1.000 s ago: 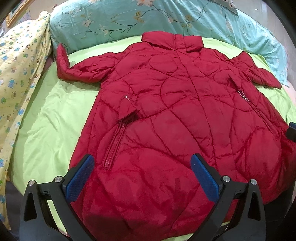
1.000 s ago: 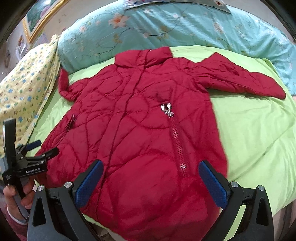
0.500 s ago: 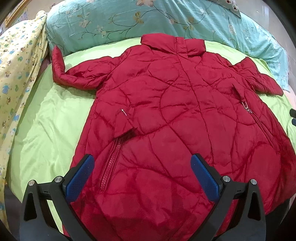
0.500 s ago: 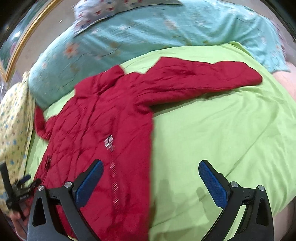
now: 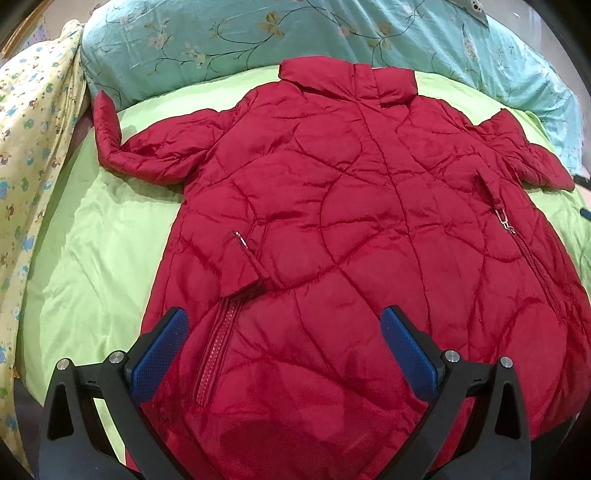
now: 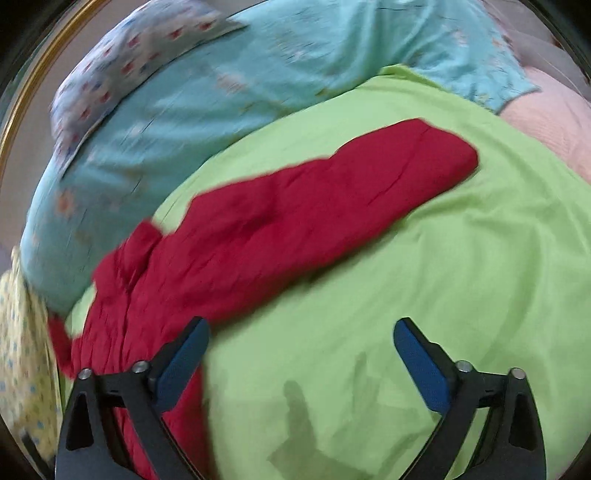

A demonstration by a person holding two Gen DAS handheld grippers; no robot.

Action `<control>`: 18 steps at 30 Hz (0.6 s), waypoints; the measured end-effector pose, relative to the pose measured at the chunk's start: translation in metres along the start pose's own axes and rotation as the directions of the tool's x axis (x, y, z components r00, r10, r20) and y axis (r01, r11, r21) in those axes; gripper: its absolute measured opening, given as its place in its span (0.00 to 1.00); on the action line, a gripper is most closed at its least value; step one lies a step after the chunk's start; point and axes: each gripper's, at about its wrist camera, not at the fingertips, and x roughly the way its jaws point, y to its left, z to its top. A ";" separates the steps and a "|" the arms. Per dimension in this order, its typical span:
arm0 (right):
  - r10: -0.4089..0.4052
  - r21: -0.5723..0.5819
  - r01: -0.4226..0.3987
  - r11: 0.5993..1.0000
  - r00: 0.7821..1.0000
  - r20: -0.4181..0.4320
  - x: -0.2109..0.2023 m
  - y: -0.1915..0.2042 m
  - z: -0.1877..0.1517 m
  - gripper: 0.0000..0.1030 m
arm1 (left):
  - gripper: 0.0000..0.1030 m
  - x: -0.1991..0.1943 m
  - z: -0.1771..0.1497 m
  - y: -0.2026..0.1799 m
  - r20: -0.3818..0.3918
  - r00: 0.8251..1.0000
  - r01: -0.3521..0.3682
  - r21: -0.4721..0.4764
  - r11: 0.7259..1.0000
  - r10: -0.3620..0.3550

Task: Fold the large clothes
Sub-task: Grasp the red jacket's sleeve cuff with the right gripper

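Note:
A red quilted jacket lies spread flat, front up, on a green sheet. Its collar is at the far side. Its left sleeve bends toward the pillow. My left gripper is open and empty above the jacket's lower front, near a pocket zipper. In the blurred right wrist view, the jacket's right sleeve stretches across the green sheet. My right gripper is open and empty above bare sheet, just below that sleeve.
A teal floral pillow lies along the far side of the bed. A yellow patterned blanket is bunched on the left. A pink surface shows beyond the sheet's right edge.
My right gripper has swung right, from over the jacket body to the outstretched right sleeve and bare sheet. My left gripper has moved slightly forward over the jacket.

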 end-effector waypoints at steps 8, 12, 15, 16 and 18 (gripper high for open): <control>0.063 0.224 -0.067 0.972 0.998 0.027 0.054 -0.058 0.050 0.62 | 1.00 0.018 0.006 -0.005 -0.038 0.999 0.003 0.006 1.000 -0.002; 0.088 0.276 -0.094 0.956 0.996 0.034 0.076 -0.066 0.055 0.60 | 1.00 0.027 0.011 -0.006 -0.049 0.999 -0.002 0.003 1.000 0.002; 0.087 0.297 -0.101 0.949 0.994 0.058 0.080 -0.073 0.063 0.50 | 1.00 0.031 0.015 -0.005 -0.045 0.999 0.003 -0.005 1.000 -0.003; 0.090 0.300 -0.106 0.948 0.994 0.068 0.081 -0.074 0.066 0.45 | 1.00 0.032 0.016 -0.005 -0.045 0.999 0.003 -0.007 1.000 -0.003; 0.082 0.291 -0.099 0.952 0.994 0.072 0.081 -0.073 0.070 0.39 | 1.00 0.036 0.018 -0.006 -0.051 0.999 0.004 -0.011 1.000 -0.005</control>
